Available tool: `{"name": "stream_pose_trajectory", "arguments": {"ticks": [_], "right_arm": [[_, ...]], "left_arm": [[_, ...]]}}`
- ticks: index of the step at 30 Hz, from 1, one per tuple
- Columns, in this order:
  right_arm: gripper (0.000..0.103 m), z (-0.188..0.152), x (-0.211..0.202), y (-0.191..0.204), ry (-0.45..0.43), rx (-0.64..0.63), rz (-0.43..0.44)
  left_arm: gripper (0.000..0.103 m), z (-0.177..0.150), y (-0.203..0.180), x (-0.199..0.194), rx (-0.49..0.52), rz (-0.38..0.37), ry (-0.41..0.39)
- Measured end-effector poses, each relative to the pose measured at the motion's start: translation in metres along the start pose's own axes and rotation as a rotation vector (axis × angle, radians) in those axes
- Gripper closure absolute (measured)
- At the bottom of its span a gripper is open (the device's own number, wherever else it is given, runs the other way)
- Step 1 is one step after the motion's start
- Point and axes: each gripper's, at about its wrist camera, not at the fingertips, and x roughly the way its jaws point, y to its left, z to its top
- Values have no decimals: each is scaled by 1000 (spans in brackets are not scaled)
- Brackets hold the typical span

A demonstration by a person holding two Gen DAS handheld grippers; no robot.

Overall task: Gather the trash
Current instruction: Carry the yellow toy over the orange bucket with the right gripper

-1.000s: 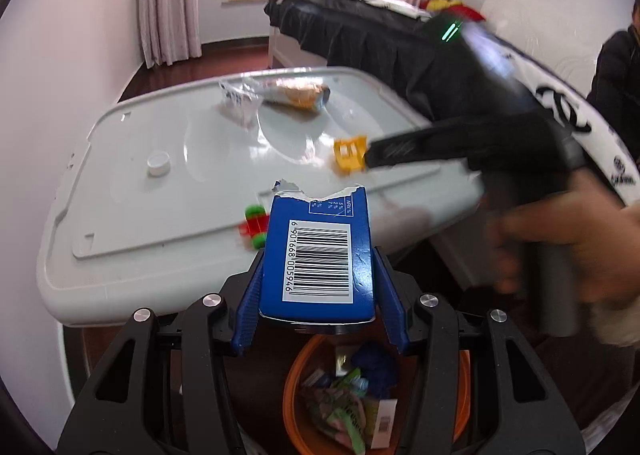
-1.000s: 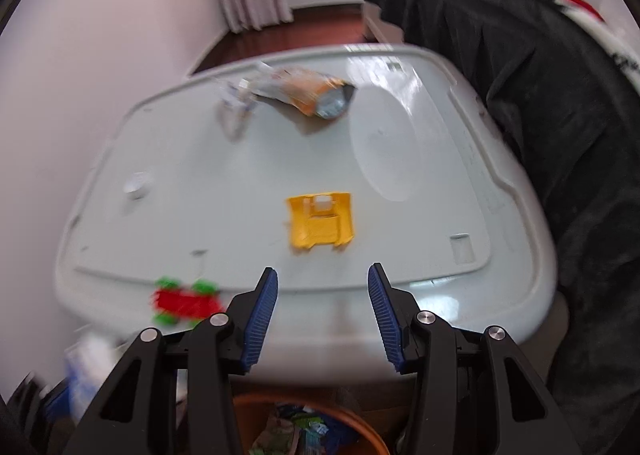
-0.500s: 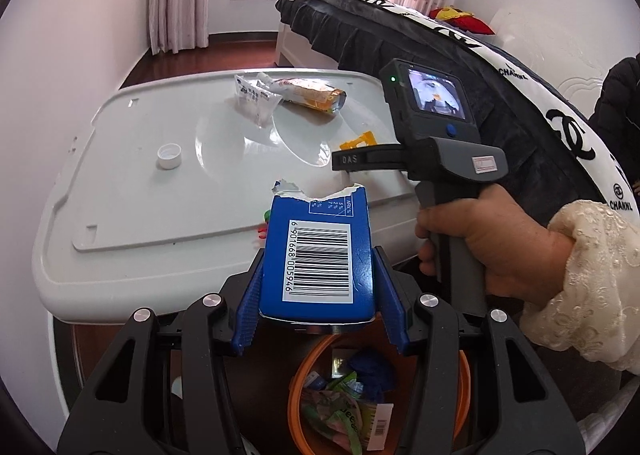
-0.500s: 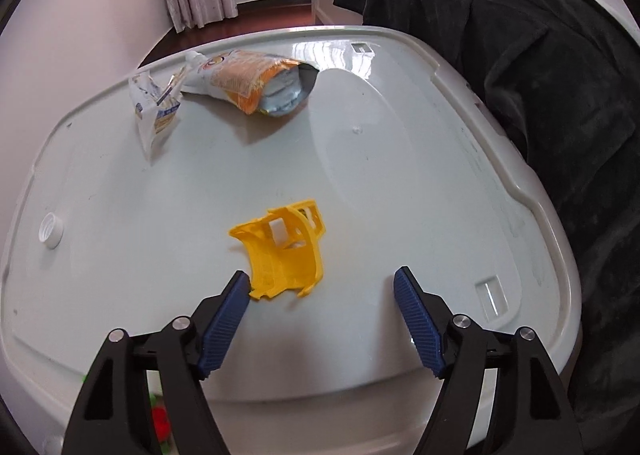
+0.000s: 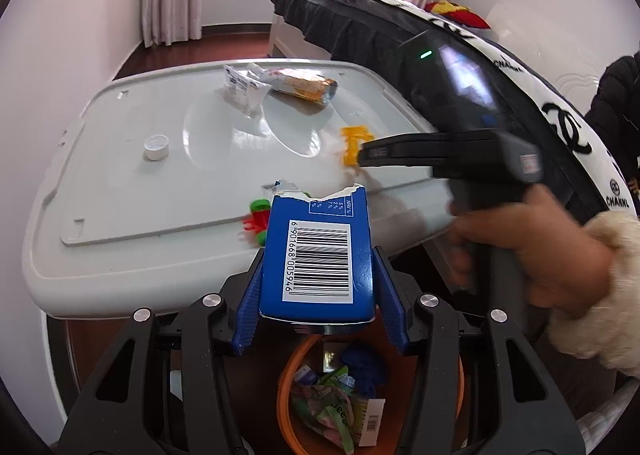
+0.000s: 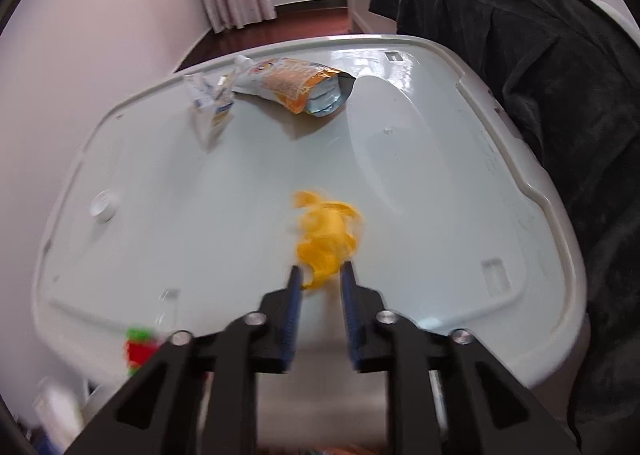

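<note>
Right tool (image 6: pixel 320 275), down-tilted over yellow scrap (image 6: pixel 326 235)

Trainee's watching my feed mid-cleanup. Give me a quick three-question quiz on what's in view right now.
1. What does the left claw hold? A) white cap B) blue box C) snack bag
2. True or false: the orange bin below the left claw is empty.
3. Fill in: the right claw pinches a ___ plastic piece.

Key: 1 B. 2 False, wrappers lie in it. 3 Yellow; its jaws have just closed on the piece, which sits between the tips.
</note>
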Motion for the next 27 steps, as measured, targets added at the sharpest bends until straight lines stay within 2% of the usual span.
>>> {"name": "stream_pose_trajectory", "arguments": {"ticks": [4, 7, 9, 11, 12, 13, 14, 15, 19, 23, 24, 26, 27], "right_arm": [[92, -36, -41, -5, 7, -52, 55], [95, -59, -57, -6, 4, -78, 71], [97, -60, -58, -6, -3, -81, 79], [94, -51, -53, -4, -14, -68, 102], [80, -44, -49, -2, -18, -60, 108], [53, -34, -45, 2, -35, -49, 103], [41, -27, -41, 6, -47, -54, 102], [37, -20, -36, 11, -52, -67, 99], [35, 10, -7, 31, -45, -92, 49], [33, 17, 22, 30, -9, -69, 0], [39, 17, 28, 29, -2, -58, -1], [60, 16, 43, 25, 40, -45, 21], [69, 15, 43, 25, 21, -53, 8]], "left_arm": [[53, -12, -15, 10, 76, 10, 60], [53, -27, -22, 19, 90, 9, 109], [53, -32, -27, 18, 98, 26, 112], [53, -31, -27, 12, 76, 12, 93], [53, -29, -27, 8, 59, 0, 76], [53, -27, -28, 6, 57, 0, 64], [53, -26, -30, 4, 63, 6, 43], [53, -25, -31, 3, 70, 5, 36], [53, -23, -24, 10, 57, -11, 60], [53, -21, -20, 12, 50, -17, 63], [53, -20, -20, 12, 51, -22, 62], [53, -21, -21, 11, 49, -29, 66], [53, -21, -22, 12, 48, -29, 72]]}}
